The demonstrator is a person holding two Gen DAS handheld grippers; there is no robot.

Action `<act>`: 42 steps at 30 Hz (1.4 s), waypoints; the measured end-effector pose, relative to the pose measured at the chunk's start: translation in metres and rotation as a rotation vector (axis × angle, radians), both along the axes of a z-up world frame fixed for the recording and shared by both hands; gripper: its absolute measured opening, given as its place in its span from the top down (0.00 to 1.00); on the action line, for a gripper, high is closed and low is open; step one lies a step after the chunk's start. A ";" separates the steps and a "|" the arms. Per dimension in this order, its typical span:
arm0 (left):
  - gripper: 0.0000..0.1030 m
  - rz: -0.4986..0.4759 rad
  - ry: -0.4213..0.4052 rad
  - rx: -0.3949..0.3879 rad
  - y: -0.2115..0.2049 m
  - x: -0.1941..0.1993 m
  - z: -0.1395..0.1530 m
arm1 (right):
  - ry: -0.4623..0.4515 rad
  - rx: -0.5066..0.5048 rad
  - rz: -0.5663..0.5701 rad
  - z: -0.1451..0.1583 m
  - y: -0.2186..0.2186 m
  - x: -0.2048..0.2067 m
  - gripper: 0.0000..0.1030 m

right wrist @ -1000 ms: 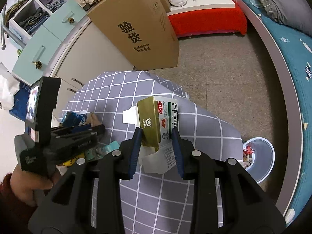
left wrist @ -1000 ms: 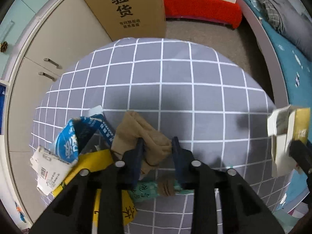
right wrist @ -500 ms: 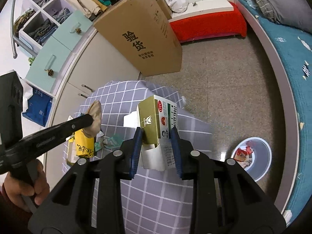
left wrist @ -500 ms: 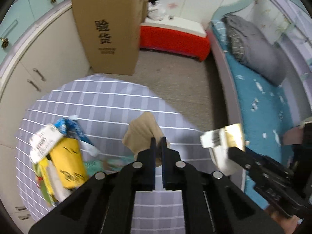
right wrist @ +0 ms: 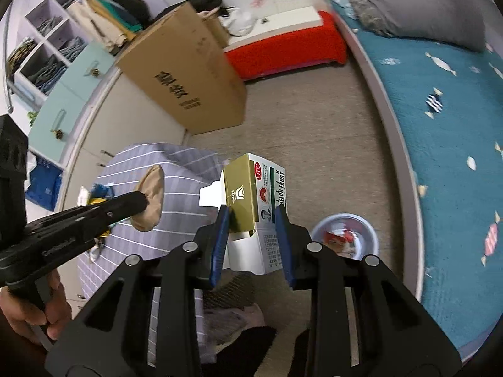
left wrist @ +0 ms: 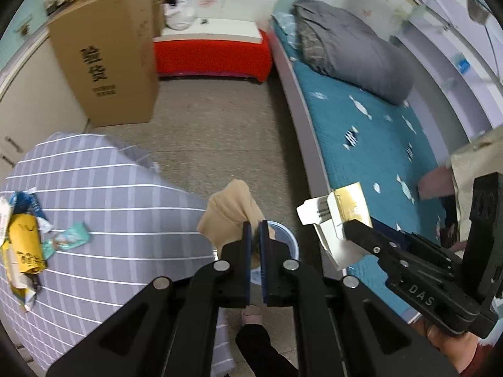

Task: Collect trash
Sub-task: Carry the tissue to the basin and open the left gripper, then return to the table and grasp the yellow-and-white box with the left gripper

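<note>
Both grippers have swung off the checked table toward the floor. Left gripper, jaws pressed nearly together, pinches a tan rag above the blue bin; right gripper clamps a gold-and-white carton, the bin sitting ahead and to its right. More wrappers lie on the table. Best practice, judging from here: centre each load over the bin's mouth before letting go, one at a time.

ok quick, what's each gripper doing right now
left gripper: shut on the tan crumpled paper
right gripper: shut on the gold and white medicine box
</note>
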State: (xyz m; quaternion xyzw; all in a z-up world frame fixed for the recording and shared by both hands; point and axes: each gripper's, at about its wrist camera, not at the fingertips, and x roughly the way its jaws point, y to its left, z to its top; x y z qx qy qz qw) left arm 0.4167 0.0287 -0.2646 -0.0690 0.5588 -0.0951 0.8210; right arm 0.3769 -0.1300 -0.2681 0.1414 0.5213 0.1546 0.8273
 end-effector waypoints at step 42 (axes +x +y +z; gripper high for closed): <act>0.42 -0.194 0.100 -0.028 -0.143 -0.012 -0.027 | -0.027 -0.035 -0.272 0.011 -0.148 -0.038 0.37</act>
